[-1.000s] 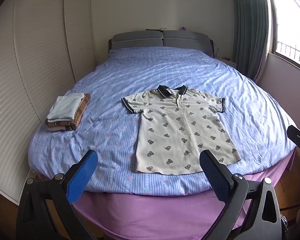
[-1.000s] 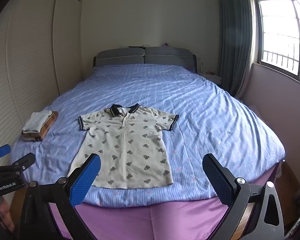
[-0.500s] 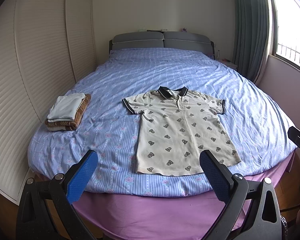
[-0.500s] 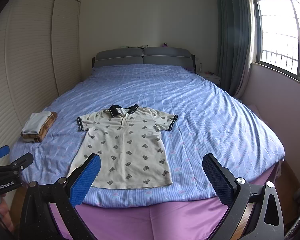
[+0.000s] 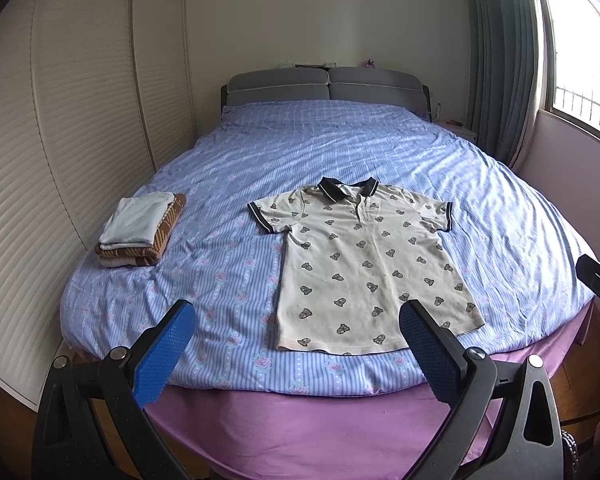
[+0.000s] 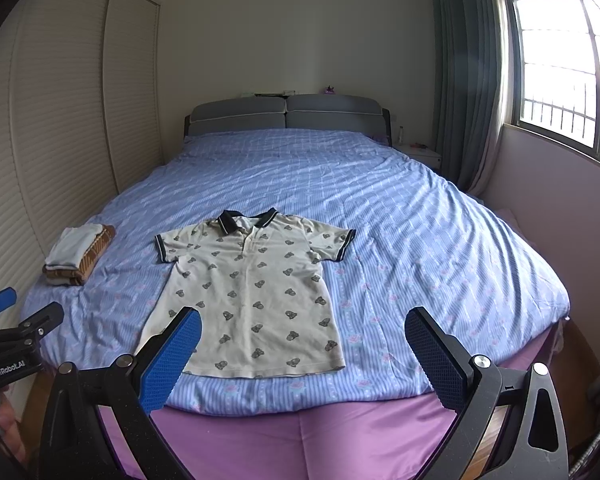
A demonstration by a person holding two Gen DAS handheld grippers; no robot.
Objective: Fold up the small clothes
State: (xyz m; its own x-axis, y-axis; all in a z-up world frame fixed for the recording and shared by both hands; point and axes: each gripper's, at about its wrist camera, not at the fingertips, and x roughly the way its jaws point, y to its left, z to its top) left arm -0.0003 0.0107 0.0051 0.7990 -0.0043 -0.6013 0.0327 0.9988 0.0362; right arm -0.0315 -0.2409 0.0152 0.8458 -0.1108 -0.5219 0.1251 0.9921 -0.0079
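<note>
Lower frame, L wrist view: left gripper [image 5: 295,342] has its blue-padded fingers [image 5: 162,354] spread wide, nothing between them, hovering off the foot of the bed [image 5: 380,152]. R wrist view, same pose: right gripper [image 6: 302,350], fingers [image 6: 171,360] wide apart, empty.

Only readable text: "GenRobot.AI" in white on the left gripper's black body, lower left of the R view. L view shows just a black sliver of the right gripper at its right edge, no writing legible.

Past the fingers a band of purple sheet [image 5: 320,428] wraps the bed's near edge, w/ the blue striped cover [image 5: 220,280] above it. The polo shirt [image 5: 364,264] lies flat and face up, cream w/ small dark motifs, dark collar pointing toward the headboard [image 5: 328,86], both sleeves spread. Its hem sits just short of the cover's near edge.

Left of the shirt, well apart from it, a folded stack [image 5: 140,228], pale piece on a brown one, sits near the cover's left edge by the louvred wardrobe doors [image 5: 80,120].

Bare cover runs right of the shirt and up to the headboard. R view alone shows the barred window [image 6: 560,68] in full, beside the grey curtain [image 6: 464,80].
</note>
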